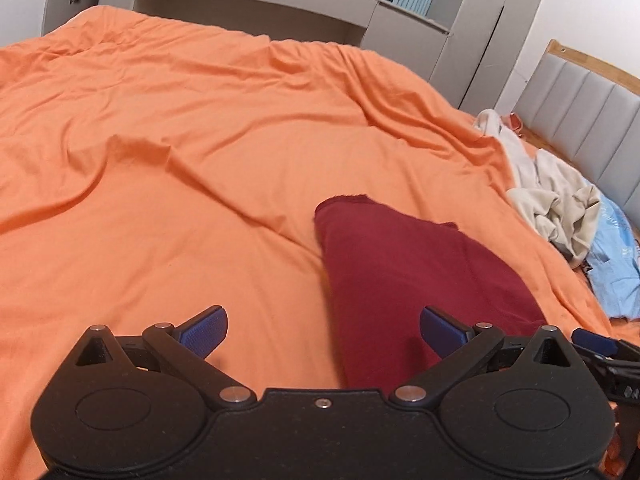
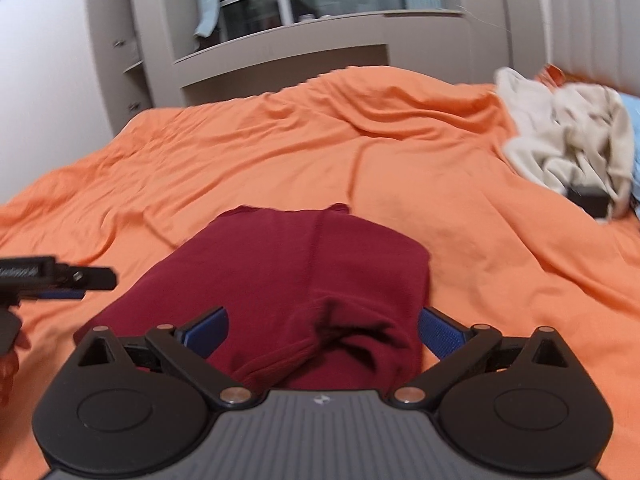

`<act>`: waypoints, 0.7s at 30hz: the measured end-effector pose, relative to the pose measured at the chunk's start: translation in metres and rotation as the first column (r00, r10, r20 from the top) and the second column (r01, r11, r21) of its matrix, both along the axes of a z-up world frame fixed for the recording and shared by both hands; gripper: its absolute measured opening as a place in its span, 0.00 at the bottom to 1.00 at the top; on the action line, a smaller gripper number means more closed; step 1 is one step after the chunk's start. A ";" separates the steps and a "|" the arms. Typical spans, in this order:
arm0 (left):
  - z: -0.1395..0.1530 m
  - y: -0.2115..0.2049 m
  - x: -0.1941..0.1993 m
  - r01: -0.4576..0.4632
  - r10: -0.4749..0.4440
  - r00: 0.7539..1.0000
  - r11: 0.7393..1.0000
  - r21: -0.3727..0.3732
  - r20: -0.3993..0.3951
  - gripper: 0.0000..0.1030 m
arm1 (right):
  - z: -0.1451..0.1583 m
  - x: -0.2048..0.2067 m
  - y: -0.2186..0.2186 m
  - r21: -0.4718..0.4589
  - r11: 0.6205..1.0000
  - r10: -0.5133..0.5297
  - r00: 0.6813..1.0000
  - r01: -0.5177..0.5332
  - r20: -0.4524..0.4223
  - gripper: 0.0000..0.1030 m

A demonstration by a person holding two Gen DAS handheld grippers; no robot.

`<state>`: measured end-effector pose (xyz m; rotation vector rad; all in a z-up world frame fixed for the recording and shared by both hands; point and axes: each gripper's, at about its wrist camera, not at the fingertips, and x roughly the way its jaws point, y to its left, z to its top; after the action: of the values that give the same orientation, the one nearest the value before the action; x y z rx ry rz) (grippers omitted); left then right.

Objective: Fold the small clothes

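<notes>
On the orange bed (image 1: 200, 140) there was one dark red garment (image 1: 400, 280), folded and lying flat in the near middle, and at the far right edge one loose heap with a beige cloth (image 1: 560, 200) on top of a light blue cloth (image 1: 616, 276), beside the grey headboard (image 1: 580, 120). Two grippers were in view: the left gripper (image 1: 324, 330) had its blue fingers spread wide over the left edge of the garment and pinched nothing. The right gripper (image 2: 323, 330) also had its fingers spread wide, one at each side of the bunched near end of the garment, without closing on it.
</notes>
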<state>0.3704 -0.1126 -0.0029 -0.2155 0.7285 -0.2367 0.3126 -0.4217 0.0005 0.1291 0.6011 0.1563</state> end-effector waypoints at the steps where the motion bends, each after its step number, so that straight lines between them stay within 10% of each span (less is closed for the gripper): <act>1: -0.001 0.000 0.001 -0.001 0.001 1.000 1.000 0.003 -0.005 0.99 | -0.001 -0.001 0.003 -0.012 1.000 0.014 1.000 -0.014 -0.002 1.00; 7: -0.009 -0.004 0.000 0.006 -0.005 0.999 1.000 0.017 -0.031 0.99 | -0.013 0.001 0.011 -0.101 0.995 0.020 0.998 -0.026 -0.062 1.00; 21: -0.023 -0.010 0.003 0.019 -0.016 0.998 0.999 0.043 -0.068 1.00 | -0.027 0.009 -0.020 0.043 0.999 0.020 0.983 -0.013 -0.182 1.00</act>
<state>0.3735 -0.1225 -0.0262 -0.1766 0.8024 -0.2312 0.3217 -0.4416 -0.0269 0.1799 0.7820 0.1744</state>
